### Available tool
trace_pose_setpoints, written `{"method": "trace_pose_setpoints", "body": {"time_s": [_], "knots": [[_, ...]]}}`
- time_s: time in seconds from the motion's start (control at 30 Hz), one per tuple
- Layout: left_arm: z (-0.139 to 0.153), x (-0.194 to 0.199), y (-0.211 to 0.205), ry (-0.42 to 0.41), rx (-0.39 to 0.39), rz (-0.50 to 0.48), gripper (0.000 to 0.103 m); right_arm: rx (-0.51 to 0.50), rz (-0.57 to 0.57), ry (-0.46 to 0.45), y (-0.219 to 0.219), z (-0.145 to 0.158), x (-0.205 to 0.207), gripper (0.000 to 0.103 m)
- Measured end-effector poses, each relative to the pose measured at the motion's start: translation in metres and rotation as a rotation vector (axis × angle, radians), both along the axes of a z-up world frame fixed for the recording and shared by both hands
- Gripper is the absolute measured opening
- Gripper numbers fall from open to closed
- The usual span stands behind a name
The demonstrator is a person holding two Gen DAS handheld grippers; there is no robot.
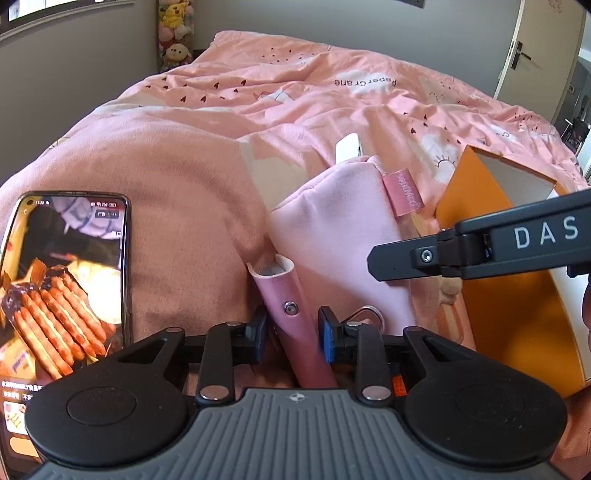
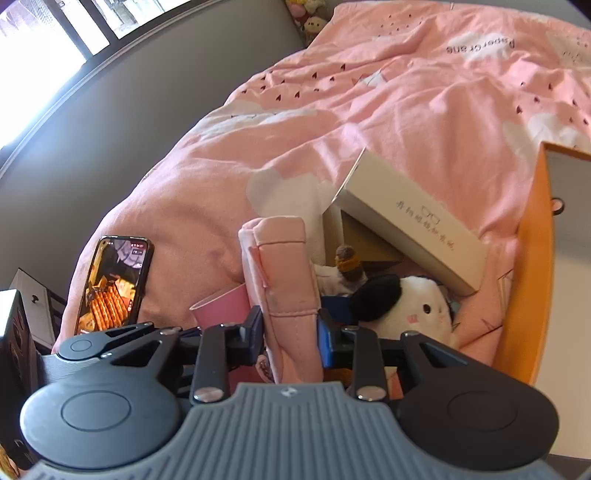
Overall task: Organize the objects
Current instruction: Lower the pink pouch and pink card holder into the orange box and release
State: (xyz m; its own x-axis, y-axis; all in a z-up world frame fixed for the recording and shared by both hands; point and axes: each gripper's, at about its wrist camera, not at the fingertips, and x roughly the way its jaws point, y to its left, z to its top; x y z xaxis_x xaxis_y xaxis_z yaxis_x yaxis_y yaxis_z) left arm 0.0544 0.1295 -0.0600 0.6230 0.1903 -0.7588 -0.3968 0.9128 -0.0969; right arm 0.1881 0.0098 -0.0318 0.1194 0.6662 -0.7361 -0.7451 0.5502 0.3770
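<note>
A soft pink fabric pouch lies on the pink bed cover. My left gripper is shut on its pink strap with a metal snap. My right gripper is shut on the pouch's stitched edge; its arm shows in the left wrist view. A white glasses box, a black-and-white plush toy and a small brown figure lie just beyond the pouch.
A phone with a lit screen lies on the cover to the left. An orange open box stands to the right. Plush toys are stacked at the far wall. A door is at the far right.
</note>
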Motion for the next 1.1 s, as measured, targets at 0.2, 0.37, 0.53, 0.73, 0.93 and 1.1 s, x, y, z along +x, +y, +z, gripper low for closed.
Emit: {"method": "trace_pose_setpoints", "body": {"time_s": [0.2,0.37,0.53,0.73,0.93,1.1], "knots": [[0.022,-0.005,0.005,-0.062,-0.055,-0.026,0.023,0.032,-0.062,-0.084,-0.022,0.025,-0.002,0.029],[0.046,-0.002,0.014,-0.109,-0.168,-0.069,0.021,0.111,-0.154,-0.091,-0.054,0.048,0.004,0.029],[0.074,0.01,0.011,-0.15,-0.24,-0.144,0.021,0.19,-0.271,-0.107,-0.096,0.069,0.008,0.029],[0.118,0.05,-0.021,-0.192,-0.318,-0.344,0.021,0.231,-0.462,-0.173,-0.159,0.095,0.015,0.029],[0.118,0.115,-0.082,-0.068,-0.361,-0.545,0.021,0.132,-0.63,-0.18,-0.2,0.073,0.028,0.029],[0.073,0.164,-0.125,0.15,-0.29,-0.597,0.021,0.032,-0.682,-0.089,-0.209,0.026,0.046,0.029]]}}
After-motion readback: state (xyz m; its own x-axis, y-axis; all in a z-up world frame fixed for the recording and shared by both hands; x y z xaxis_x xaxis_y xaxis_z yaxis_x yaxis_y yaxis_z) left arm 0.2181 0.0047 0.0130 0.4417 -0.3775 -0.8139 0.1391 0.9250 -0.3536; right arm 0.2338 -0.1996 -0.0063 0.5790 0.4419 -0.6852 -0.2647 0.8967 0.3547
